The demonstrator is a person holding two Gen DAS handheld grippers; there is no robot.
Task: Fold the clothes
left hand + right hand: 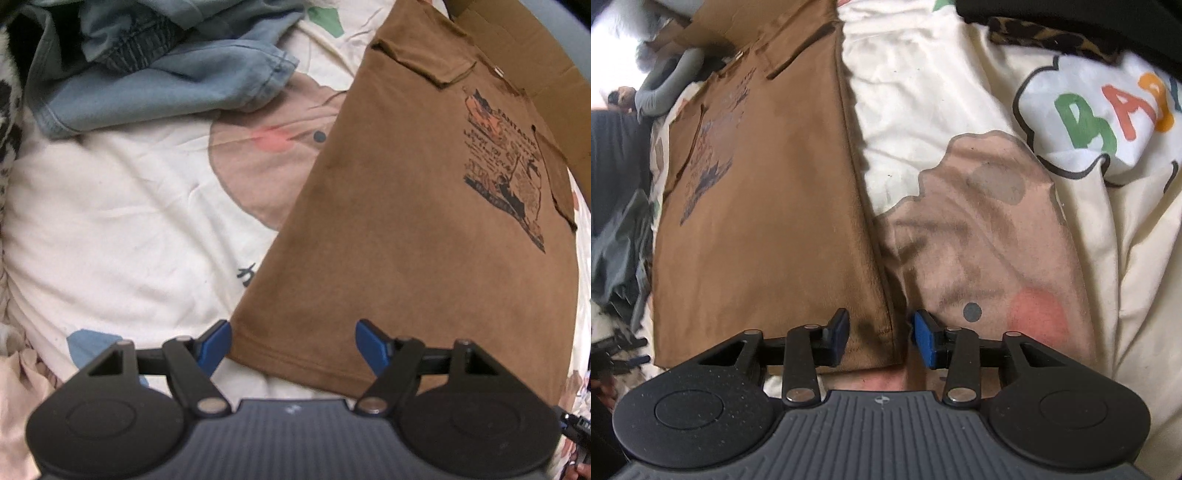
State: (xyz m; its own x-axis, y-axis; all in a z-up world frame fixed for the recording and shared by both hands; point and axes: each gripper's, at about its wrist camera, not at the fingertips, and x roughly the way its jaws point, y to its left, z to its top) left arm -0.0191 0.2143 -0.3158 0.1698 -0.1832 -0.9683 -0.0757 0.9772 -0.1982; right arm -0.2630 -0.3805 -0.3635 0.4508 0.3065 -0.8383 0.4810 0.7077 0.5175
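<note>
A brown T-shirt [406, 221] with a printed graphic lies flat on the bed, its sleeves folded in so it forms a long strip. My left gripper [293, 332] stands open just above the shirt's hem at its near left corner, blue pads wide apart. In the right wrist view the same brown T-shirt [768, 221] runs away from me. My right gripper [881, 325] straddles its near right corner. The hem corner lies between the fingers, with a gap on each side, so the pads do not press on it.
A cream bedsheet [110, 221] with cartoon prints covers the bed. Blue denim clothes [166, 74] are piled at the far left. Cardboard [535, 55] lies beyond the shirt's collar. A person's grey sleeve [665, 81] and a leopard-print cloth [1052, 37] are at the far edges.
</note>
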